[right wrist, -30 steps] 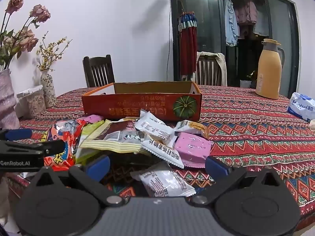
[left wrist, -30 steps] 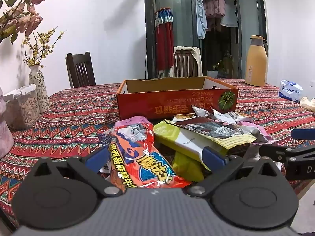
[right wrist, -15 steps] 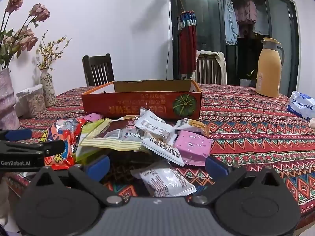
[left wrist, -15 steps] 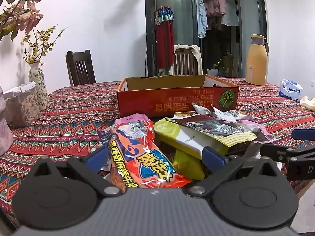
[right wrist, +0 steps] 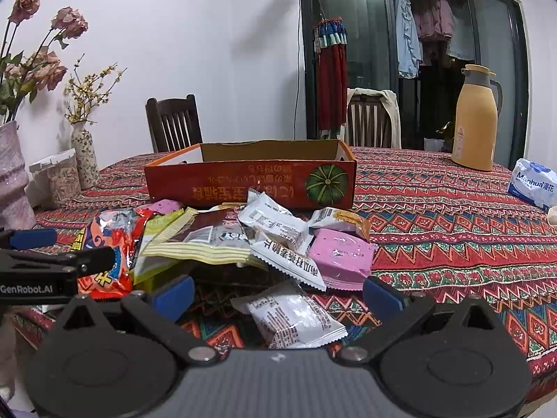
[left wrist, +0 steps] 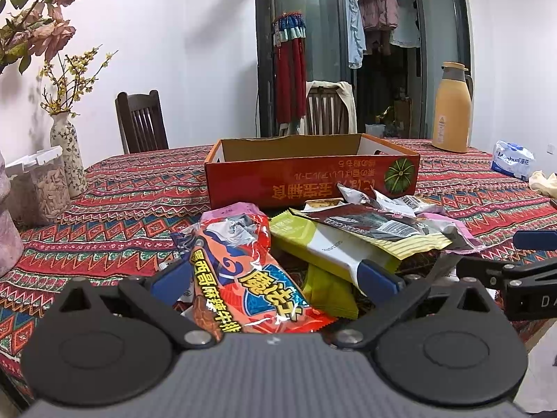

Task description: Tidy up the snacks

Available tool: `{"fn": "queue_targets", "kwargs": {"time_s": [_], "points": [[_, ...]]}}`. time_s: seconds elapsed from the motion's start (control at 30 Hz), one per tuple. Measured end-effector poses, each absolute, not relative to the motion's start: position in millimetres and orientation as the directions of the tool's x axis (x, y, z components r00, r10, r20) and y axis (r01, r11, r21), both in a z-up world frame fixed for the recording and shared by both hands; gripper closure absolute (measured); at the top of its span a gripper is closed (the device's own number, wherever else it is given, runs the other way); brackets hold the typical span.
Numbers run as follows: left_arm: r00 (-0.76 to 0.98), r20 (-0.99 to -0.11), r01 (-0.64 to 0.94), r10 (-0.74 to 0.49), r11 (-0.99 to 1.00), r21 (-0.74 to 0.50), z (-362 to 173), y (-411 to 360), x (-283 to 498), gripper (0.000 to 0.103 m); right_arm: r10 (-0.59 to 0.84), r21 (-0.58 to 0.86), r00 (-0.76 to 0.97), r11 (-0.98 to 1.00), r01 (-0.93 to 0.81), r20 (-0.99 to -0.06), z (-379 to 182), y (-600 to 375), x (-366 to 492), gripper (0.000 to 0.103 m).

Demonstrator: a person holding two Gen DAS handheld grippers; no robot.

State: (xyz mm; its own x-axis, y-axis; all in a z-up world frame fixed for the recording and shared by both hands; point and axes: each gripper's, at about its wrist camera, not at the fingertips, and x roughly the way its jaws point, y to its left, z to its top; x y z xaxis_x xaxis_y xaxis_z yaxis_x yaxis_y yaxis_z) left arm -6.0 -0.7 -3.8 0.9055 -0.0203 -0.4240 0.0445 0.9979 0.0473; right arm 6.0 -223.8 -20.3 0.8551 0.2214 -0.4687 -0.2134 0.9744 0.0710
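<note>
A pile of snack packets lies on the patterned tablecloth in front of an open orange cardboard box (left wrist: 310,181) (right wrist: 250,184). My left gripper (left wrist: 275,278) is open, its blue fingertips either side of an orange-red packet (left wrist: 250,278), not closed on it. A yellow-green packet (left wrist: 330,254) and a dark packet (left wrist: 376,226) lie just right of it. My right gripper (right wrist: 278,291) is open around a white packet (right wrist: 296,317). A pink packet (right wrist: 339,256) and other white packets (right wrist: 275,224) lie beyond. The box looks empty from here.
A yellow thermos (right wrist: 475,118) and a tissue pack (right wrist: 534,186) stand far right. A flower vase (left wrist: 68,160), a clear container (left wrist: 33,188) and a large pink vase (right wrist: 12,177) stand at the left. Two chairs stand behind the table.
Both grippers have stayed almost still; the views shift only slightly. The packets have not moved.
</note>
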Motion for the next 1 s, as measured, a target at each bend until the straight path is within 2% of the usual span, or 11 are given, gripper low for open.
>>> {"fn": "queue_targets", "kwargs": {"time_s": [1.0], "points": [[0.906, -0.422, 0.044, -0.023, 0.998, 0.041, -5.9, -1.8, -7.3, 0.0, 0.221, 0.077, 0.854, 0.975, -0.21, -0.472, -18.9, -225.1, 4.9, 0.0]]}}
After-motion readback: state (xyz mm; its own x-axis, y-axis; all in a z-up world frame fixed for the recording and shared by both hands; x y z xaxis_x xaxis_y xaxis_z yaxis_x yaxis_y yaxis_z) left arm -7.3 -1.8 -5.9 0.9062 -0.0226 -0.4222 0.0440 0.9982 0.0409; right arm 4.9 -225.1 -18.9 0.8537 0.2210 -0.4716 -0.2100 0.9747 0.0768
